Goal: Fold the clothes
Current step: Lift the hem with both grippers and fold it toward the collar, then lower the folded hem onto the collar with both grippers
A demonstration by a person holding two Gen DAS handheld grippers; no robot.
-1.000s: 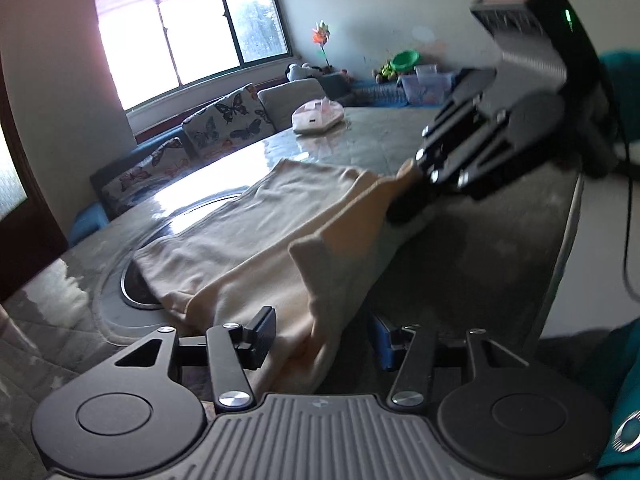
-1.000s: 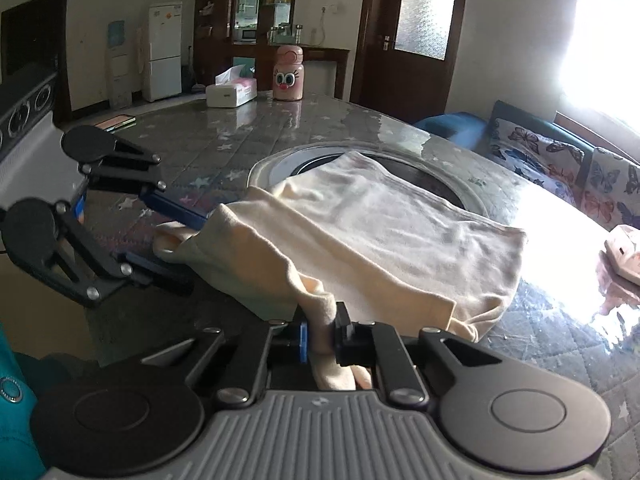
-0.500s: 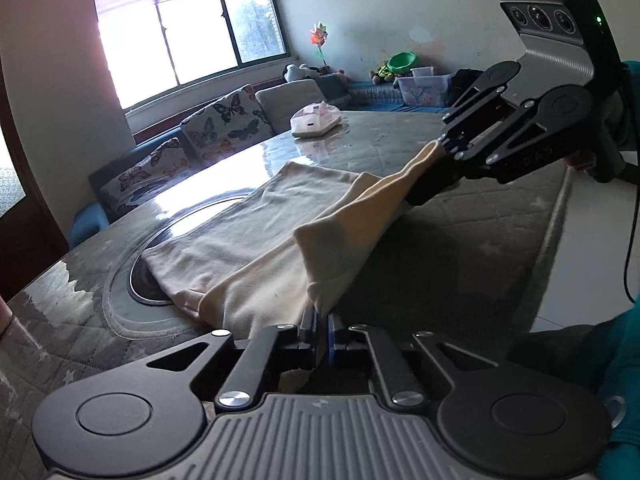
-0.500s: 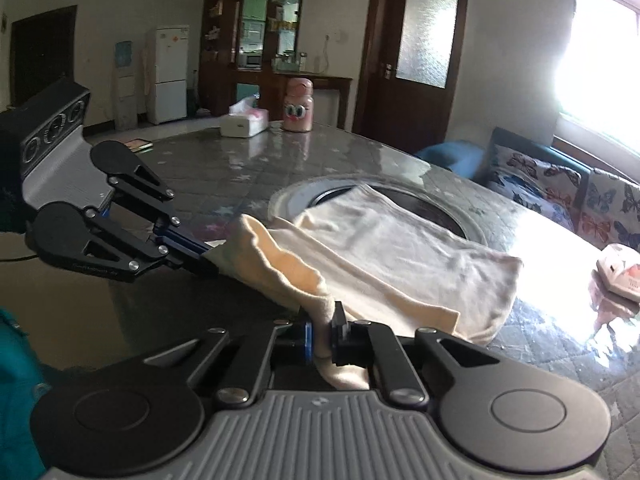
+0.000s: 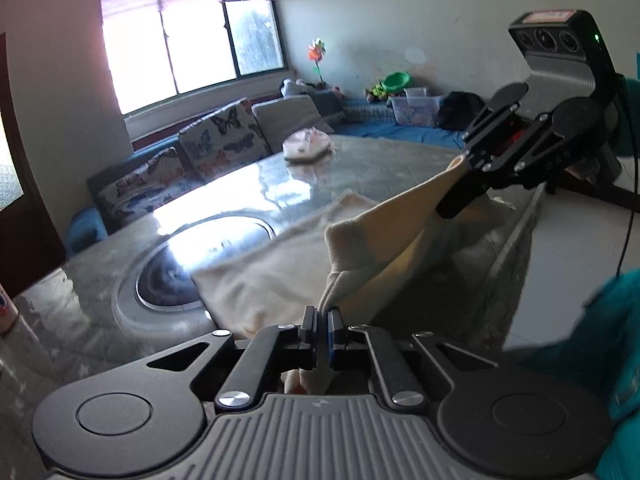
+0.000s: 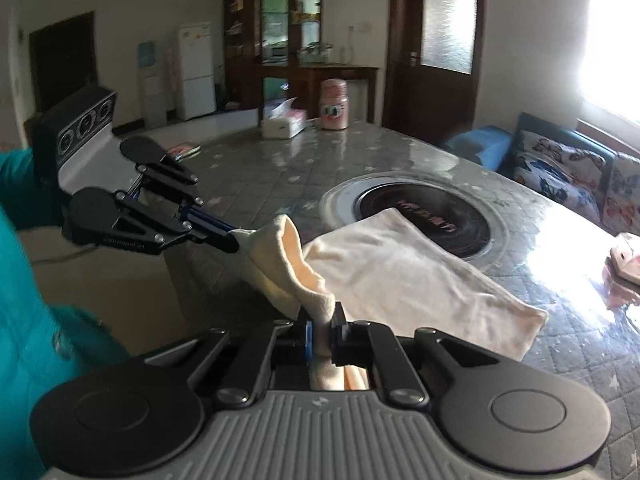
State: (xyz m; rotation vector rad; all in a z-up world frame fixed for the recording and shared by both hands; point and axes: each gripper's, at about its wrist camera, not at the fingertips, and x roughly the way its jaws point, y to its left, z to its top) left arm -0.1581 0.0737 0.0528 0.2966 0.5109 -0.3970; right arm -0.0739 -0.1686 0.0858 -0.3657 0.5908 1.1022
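A cream garment (image 5: 272,280) lies on the grey quilted table, its far part flat beside the round inset cooktop (image 6: 420,216). My left gripper (image 5: 322,320) is shut on one near corner of it. My right gripper (image 6: 322,326) is shut on the other near corner (image 6: 316,304). The near edge hangs lifted between them. Each gripper shows in the other's view: the right one (image 5: 460,200) at upper right, the left one (image 6: 230,242) at left. The garment also shows in the right wrist view (image 6: 400,272).
The table edge (image 5: 516,240) runs close on the right. A pink-white bundle (image 5: 306,146) sits far on the table. A tissue box (image 6: 282,124) and a pink jar (image 6: 334,106) stand at the table's far end. A sofa with butterfly cushions (image 5: 216,148) lies behind.
The left gripper closed on the garment's corner. Both grippers rose and drew the garment toward the near edge, uncovering most of the cooktop.
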